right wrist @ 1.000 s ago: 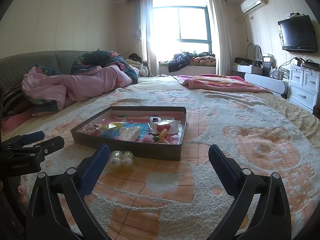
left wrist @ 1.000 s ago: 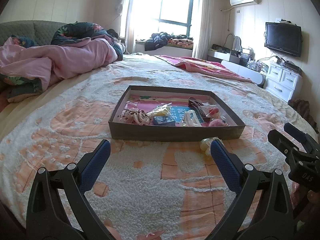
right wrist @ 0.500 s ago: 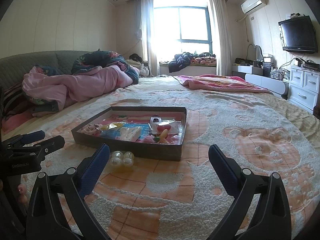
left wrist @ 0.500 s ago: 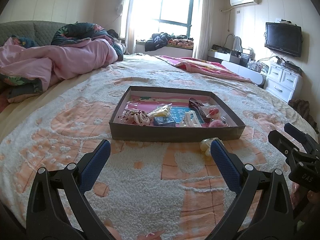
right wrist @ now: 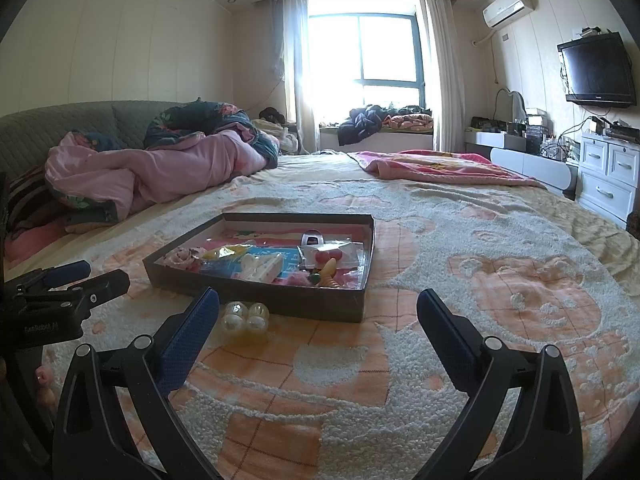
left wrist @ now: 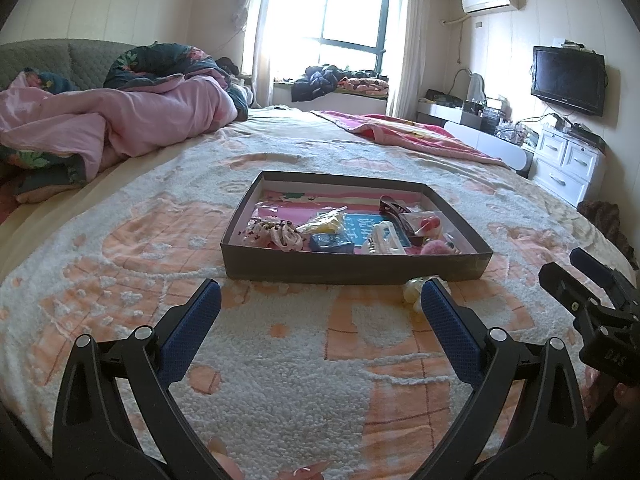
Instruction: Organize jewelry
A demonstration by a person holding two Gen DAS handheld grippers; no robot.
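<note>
A shallow dark cardboard tray (left wrist: 352, 266) (right wrist: 260, 294) lies on the bedspread and holds several hair clips, scrunchies and small packets. Just outside its near wall sits a cluster of pale yellow translucent balls (right wrist: 246, 317) (left wrist: 412, 290). My left gripper (left wrist: 320, 300) hovers open in front of the tray, nothing between its blue pads. My right gripper (right wrist: 318, 308) is also open and empty, with the ball cluster just beyond its left fingertip. Each gripper shows at the edge of the other's view: the right gripper (left wrist: 588, 280) and the left gripper (right wrist: 68, 280).
The bed has a cream and orange textured bedspread (right wrist: 400, 360). A pink quilt (left wrist: 120, 120) is heaped at the far left, a pink blanket (left wrist: 400, 132) at the far right. White drawers (left wrist: 568, 164) and a wall television (left wrist: 568, 76) stand to the right.
Almost nothing has moved; both views have crept very slightly toward the tray. Both grippers stay open and empty.
</note>
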